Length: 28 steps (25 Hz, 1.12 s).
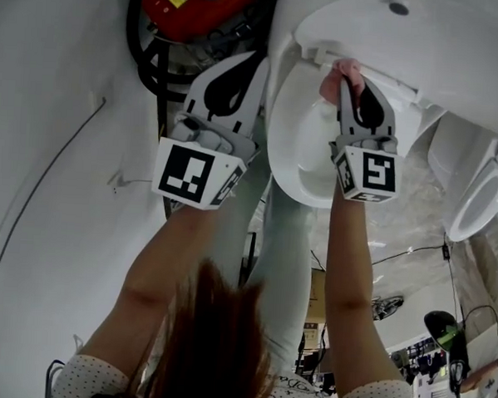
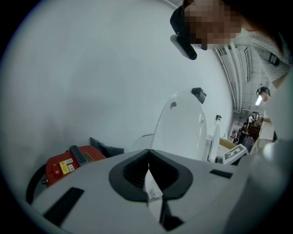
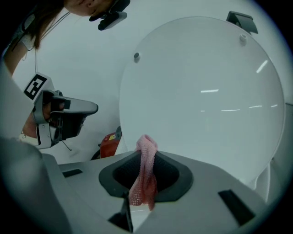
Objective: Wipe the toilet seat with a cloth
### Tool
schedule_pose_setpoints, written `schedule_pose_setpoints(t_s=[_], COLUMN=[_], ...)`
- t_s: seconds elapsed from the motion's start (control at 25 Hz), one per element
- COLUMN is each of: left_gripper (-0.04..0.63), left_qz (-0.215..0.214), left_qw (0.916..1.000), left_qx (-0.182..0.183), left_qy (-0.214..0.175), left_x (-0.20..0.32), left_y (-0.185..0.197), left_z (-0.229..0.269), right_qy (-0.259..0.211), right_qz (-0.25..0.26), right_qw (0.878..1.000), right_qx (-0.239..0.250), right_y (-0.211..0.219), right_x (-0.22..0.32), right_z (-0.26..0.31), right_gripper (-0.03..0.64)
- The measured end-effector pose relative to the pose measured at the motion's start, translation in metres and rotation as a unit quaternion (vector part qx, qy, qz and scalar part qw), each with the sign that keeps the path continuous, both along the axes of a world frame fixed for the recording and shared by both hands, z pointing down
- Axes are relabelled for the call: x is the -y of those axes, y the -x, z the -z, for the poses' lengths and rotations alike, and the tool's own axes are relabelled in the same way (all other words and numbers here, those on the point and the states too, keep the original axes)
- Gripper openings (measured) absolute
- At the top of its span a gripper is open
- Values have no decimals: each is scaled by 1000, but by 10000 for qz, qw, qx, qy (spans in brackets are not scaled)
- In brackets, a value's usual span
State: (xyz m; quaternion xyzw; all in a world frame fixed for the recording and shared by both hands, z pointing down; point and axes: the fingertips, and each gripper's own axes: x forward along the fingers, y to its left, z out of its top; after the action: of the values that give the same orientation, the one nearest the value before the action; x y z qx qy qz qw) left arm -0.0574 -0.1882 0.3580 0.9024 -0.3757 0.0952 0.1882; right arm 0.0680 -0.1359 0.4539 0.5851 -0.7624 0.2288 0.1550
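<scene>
My right gripper [image 1: 349, 76] is shut on a pink mesh cloth [image 1: 337, 79], whose bunched end is pressed to the white toilet [image 1: 358, 25] where the raised lid [image 1: 302, 147] meets the body. In the right gripper view the cloth [image 3: 144, 176] hangs out of my right gripper [image 3: 146, 148], with the round lid [image 3: 201, 100] close in front. To the left of the bowl, my left gripper [image 1: 253, 63] is held off the toilet. In its own view the left gripper [image 2: 148, 157] is shut with nothing in it, and the lid [image 2: 181, 130] stands edge-on beyond it.
A red device [image 1: 196, 8] with black cables sits on the floor against the white wall, left of the toilet; it also shows as the red device [image 2: 68, 164]. A second toilet [image 1: 482, 198] stands to the right. Cables and clutter lie farther off.
</scene>
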Motion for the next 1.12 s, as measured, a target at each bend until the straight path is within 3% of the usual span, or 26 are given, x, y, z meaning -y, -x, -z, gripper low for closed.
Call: schedule_pose_setpoints(t_s=[0.4,0.6,0.88,1.12], left_gripper=[5,5,5,5], left_qz=[-82,-127,-154,-159], left_qw=[9999,9998,9998,9997], left_qx=[84,107,85,113], left_qy=[59,60,94,118], left_x=[-1,-3,-6,-9], left_y=[-5,-11,-15,-13], left_z=[-16,-18,-20,-18], right_qy=[557,605,397,288], right_qz=[142,327,596,850], right_qw=[9975,9951,9918,9880], right_qx=[-415,-708,-1058,-1259], right_y=[5,6,17,25], right_x=[3,8,15,14], right_z=[-57,-67,-63,-78], right_gripper=[98,101,170,104])
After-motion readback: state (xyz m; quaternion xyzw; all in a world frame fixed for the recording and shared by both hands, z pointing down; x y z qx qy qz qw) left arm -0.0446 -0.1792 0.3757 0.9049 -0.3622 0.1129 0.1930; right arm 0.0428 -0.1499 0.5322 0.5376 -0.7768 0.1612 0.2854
